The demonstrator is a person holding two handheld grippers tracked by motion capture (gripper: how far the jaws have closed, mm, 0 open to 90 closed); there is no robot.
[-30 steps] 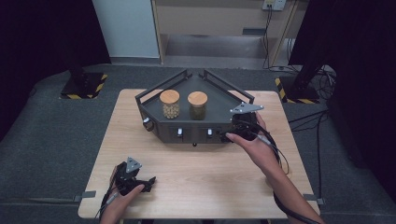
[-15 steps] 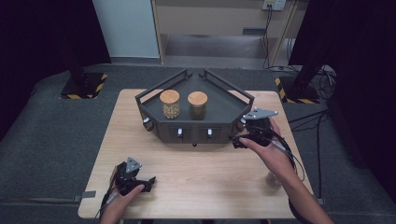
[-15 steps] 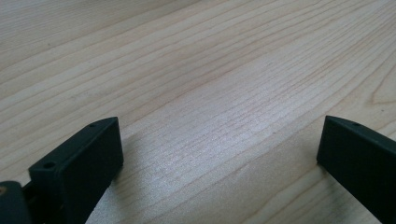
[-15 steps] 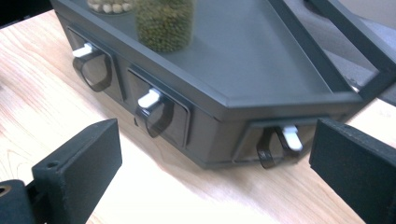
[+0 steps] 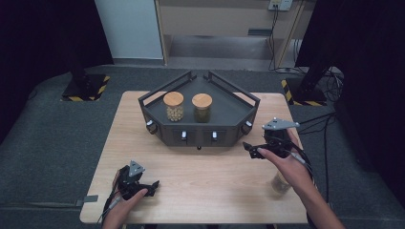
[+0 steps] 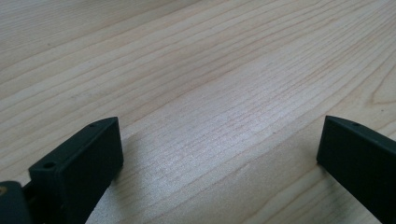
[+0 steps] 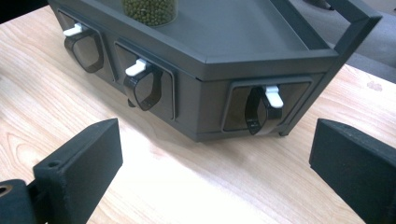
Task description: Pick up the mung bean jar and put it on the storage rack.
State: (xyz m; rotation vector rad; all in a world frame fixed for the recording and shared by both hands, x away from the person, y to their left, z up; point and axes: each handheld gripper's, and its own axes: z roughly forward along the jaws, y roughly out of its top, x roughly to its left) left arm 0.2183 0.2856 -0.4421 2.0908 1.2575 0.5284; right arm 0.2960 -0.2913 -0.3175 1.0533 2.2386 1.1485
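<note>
A dark grey angular rack stands at the back middle of the wooden table. Small drawers with white-tabbed handles line its front. Two wooden-lidded jars rest on it: one with pale contents, one with green contents. My right gripper hovers open off the rack's right front corner. In the right gripper view its jaws face the corner drawer handle, well short of it, with two more handles to the left. My left gripper rests open at the table's near left, over bare wood.
A small pale jar-like thing, blurred, stands on the table beside my right forearm. Cables trail from both grippers. Dark carpet surrounds the table, and black stands with striped bases flank its far corners.
My right gripper has pulled back from the rack's front, moving right and toward the near edge. The left gripper has stayed put.
</note>
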